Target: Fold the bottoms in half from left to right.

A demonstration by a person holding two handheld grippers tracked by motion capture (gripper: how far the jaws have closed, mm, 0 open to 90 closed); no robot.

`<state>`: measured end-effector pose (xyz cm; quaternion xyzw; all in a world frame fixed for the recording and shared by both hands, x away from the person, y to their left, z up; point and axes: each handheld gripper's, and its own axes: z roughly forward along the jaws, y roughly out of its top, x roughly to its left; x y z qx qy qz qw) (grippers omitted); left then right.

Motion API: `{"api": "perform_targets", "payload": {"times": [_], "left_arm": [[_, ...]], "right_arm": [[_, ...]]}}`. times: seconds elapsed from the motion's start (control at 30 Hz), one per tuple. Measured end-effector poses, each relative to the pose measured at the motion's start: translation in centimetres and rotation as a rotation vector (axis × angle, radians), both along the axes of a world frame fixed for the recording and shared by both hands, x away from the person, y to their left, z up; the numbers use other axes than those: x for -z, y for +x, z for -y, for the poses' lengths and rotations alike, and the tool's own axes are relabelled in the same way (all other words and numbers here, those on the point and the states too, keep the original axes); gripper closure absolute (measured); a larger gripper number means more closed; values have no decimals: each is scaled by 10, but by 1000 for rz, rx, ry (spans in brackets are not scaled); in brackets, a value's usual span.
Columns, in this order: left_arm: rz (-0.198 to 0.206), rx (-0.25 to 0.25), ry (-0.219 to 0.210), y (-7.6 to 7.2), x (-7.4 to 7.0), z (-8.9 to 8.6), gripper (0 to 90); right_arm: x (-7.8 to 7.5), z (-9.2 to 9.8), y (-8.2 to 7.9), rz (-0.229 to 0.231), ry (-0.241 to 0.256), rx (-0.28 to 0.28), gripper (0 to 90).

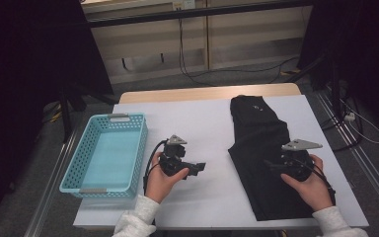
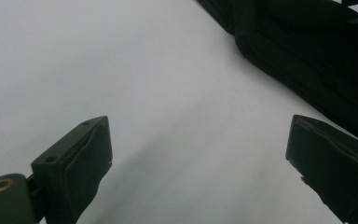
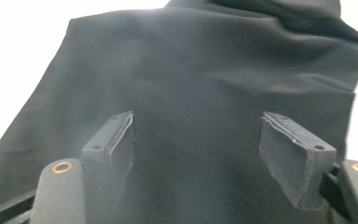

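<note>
Hovering with jaws spread, the right gripper [image 1: 276, 165] is held over the black trousers [image 1: 264, 148] at the table's right; the left gripper [image 1: 197, 168], also spread, is poised beside them. Soft, limp cloth is judged best pinched at an edge. A blue basket [image 1: 79, 168] is seen far left.

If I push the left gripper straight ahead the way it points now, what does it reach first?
Most likely the black fabric garment. The left gripper, jaws open, looks across bare white table cover toward the garment's folded edge. Nothing else lies between, though how far off the edge is cannot be judged.
</note>
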<state>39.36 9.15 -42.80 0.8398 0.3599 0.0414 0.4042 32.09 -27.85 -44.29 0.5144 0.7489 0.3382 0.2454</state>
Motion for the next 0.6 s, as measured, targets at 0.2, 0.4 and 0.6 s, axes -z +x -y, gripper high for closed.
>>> {"api": "perform_targets", "payload": {"times": [0.2, 0.4, 0.6], "left_arm": [[-7, -10, 12, 5, 4, 0, 68], [-15, 1, 16, 5, 4, 1, 68], [-2, -4, 23, 5, 4, 1, 68]], "right_arm": [[-1, 22, -10, 1, 19, 55, 360], [-1, 32, -19, -17, 5, 73, 480], [5, 38, -26, -49, -9, 72, 588]]}}
